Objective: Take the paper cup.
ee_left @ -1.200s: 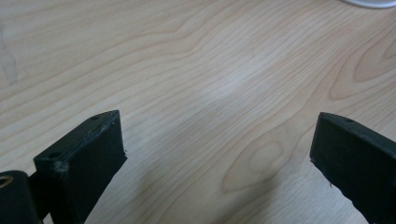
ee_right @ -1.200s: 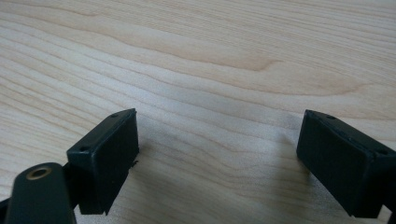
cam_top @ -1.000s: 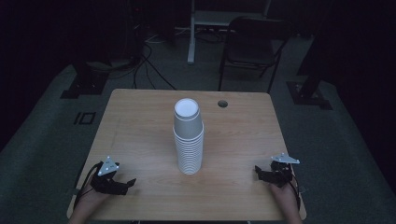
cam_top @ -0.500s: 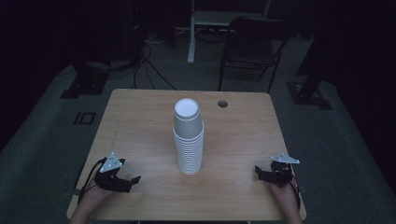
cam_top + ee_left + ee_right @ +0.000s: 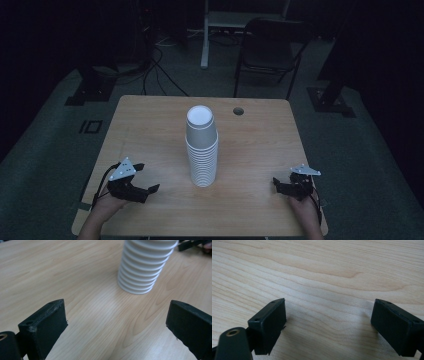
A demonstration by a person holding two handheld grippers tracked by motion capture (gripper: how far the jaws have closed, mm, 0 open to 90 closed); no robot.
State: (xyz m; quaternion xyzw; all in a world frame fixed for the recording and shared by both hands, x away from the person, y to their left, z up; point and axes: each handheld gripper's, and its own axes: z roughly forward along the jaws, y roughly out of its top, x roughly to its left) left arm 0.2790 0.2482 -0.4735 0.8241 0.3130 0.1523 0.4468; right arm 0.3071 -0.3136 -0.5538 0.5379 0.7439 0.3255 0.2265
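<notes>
Your left hand-held gripper [image 5: 142, 181] is released, jaws spread wide with nothing between them, and the stack of white paper cups [image 5: 202, 147] stands upright ahead of it and off toward its right jaw, near but clearly apart. Your right hand-held gripper [image 5: 281, 184] is also released and empty, low over the bench [image 5: 150, 125], with the stack well off to its left side. The main risk I see is the stack itself: it is tall, narrow at the foot and light, so if you come in with the left gripper at a slant and one jaw meets the ribbed rims before the other, you will likely push the whole column over rather than grip it. Closing low on the stack could also crush the bottom cups or lift several at once when you want only one; closing hard near the top could dent the thin rim. A trailing cable dragging across the bench could catch the base as well. The high view gives you the full height of the stack, its open top cup and how both grippers sit to either side of it. The left gripper view [image 5: 115, 322] shows the lower rims of the cups [image 5: 143, 267] close up and how far off-centre they sit between its jaws, and the right gripper view [image 5: 328, 317] shows bare wood grain between its jaws.
</notes>
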